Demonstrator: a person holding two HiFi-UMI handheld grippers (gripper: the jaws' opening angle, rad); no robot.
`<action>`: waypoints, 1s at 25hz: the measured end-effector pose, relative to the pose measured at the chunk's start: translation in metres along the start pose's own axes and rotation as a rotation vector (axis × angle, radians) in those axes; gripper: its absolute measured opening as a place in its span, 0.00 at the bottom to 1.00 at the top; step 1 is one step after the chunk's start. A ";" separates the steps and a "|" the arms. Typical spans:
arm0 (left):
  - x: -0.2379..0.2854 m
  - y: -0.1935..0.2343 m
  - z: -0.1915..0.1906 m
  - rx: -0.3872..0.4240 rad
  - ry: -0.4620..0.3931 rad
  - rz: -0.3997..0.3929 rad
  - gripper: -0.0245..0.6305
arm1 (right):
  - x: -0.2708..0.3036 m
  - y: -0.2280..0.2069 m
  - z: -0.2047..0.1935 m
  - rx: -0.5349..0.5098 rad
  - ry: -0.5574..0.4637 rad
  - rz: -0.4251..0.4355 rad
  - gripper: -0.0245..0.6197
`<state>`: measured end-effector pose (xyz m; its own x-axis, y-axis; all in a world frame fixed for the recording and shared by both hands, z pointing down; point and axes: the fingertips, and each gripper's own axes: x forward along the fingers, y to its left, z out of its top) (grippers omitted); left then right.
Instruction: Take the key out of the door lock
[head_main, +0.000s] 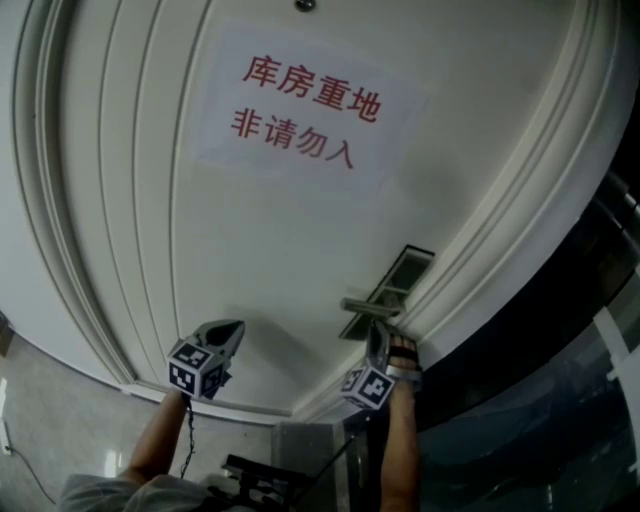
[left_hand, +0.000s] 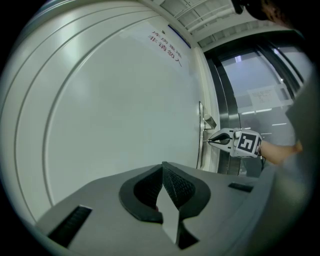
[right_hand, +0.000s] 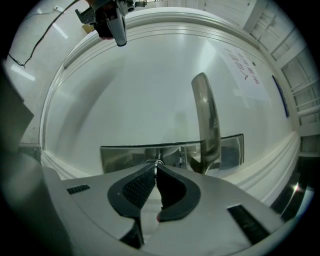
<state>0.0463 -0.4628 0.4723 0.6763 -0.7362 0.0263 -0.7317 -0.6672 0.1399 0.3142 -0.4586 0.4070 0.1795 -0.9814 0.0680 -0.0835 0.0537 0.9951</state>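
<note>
The white door (head_main: 290, 230) carries a steel lock plate (head_main: 398, 278) with a lever handle (head_main: 366, 305). My right gripper (head_main: 378, 330) is pressed up to that plate below the handle. In the right gripper view its pads (right_hand: 142, 182) meet at the keyhole, shut on the small metal key (right_hand: 156, 162), of which only a sliver shows. The handle (right_hand: 206, 115) rises just right of the jaws. The left gripper view shows the right gripper (left_hand: 210, 141) touching the plate (left_hand: 201, 117) from the side. My left gripper (head_main: 232, 332) hangs left of the lock, off the door, shut on nothing (left_hand: 163, 167).
A paper sign with red characters (head_main: 305, 110) is stuck to the door above. Raised mouldings (head_main: 70, 230) curve down the door's left side. A dark glass partition with a metal frame (head_main: 560, 330) stands right of the door. A cable (head_main: 188, 440) hangs by the left forearm.
</note>
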 end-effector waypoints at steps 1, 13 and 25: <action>0.000 0.000 0.000 0.000 0.000 0.000 0.05 | 0.000 0.000 0.000 0.001 0.001 -0.001 0.07; 0.002 0.004 -0.001 -0.001 0.007 -0.009 0.05 | -0.005 0.002 -0.004 -0.029 0.014 -0.011 0.07; -0.002 -0.001 -0.003 0.004 0.008 -0.017 0.05 | -0.009 0.001 -0.002 -0.007 0.012 -0.010 0.07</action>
<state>0.0463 -0.4603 0.4748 0.6896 -0.7235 0.0318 -0.7201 -0.6803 0.1369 0.3144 -0.4497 0.4080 0.1924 -0.9795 0.0593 -0.0752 0.0455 0.9961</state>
